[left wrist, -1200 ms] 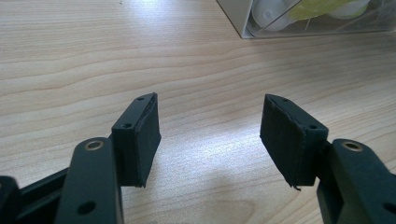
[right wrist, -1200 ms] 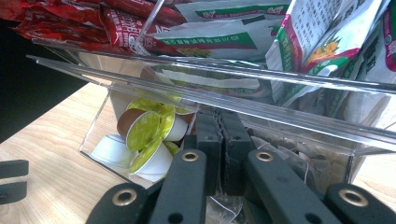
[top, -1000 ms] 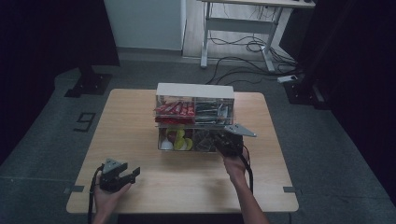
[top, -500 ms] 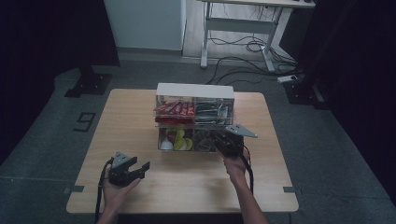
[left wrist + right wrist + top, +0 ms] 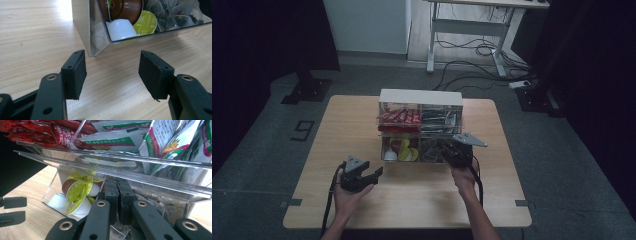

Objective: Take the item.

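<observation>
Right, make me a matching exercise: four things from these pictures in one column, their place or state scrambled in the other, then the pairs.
1. left gripper
2. right gripper
3. red packets
4. coffee capsules

A. upper left compartment of the clear organizer
B. jaws together, inside the lower right compartment
C. jaws apart, over bare table
D. lower left compartment

Pairs: 1-C, 2-B, 3-A, 4-D

Right gripper (image 5: 117, 195) jaw tips obscured inside the organizer's (image 5: 150, 187) lower bin; any held item indiscernible
</observation>
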Demonstrator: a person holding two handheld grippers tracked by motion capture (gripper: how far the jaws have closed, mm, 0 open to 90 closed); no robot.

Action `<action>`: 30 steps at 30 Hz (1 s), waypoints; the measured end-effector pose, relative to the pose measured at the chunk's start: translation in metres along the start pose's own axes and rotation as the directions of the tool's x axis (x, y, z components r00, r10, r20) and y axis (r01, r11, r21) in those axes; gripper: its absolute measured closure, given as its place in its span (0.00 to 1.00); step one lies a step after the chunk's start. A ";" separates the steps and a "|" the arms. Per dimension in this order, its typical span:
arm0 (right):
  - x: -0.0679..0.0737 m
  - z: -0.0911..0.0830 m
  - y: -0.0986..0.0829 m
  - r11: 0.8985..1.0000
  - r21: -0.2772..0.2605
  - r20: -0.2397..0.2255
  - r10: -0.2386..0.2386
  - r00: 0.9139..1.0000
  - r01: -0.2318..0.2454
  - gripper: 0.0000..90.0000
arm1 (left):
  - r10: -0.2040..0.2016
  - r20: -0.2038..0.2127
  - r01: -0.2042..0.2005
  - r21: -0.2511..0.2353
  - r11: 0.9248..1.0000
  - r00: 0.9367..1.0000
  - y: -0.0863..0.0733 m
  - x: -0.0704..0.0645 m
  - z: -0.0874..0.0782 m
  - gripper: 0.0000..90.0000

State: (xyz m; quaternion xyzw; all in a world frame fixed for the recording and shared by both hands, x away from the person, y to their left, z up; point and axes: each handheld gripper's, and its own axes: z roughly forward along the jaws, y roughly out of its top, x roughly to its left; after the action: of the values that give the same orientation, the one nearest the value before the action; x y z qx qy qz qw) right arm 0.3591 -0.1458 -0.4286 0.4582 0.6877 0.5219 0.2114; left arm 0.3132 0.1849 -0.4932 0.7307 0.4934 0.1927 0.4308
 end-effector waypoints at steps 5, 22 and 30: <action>0.001 0.001 0.001 1.000 0.003 0.001 -0.003 1.000 0.003 0.96 | 0.013 0.001 -0.013 -0.017 1.000 1.000 0.010 -0.005 0.004 0.44; 0.004 0.002 0.003 1.000 0.009 -0.007 -0.010 1.000 0.010 0.96 | 0.033 0.004 -0.033 -0.008 0.999 0.999 0.026 -0.020 0.022 0.44; 0.004 0.003 0.003 1.000 0.009 -0.010 -0.011 1.000 0.011 0.96 | 0.036 -0.008 -0.036 -0.023 0.999 0.999 0.029 -0.024 0.029 0.44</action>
State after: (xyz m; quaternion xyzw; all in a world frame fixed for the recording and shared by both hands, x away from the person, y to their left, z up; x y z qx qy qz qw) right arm 0.3605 -0.1404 -0.4259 0.4528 0.6936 0.5200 0.2086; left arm 0.3393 0.1463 -0.4817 0.7335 0.4796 0.2089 0.4340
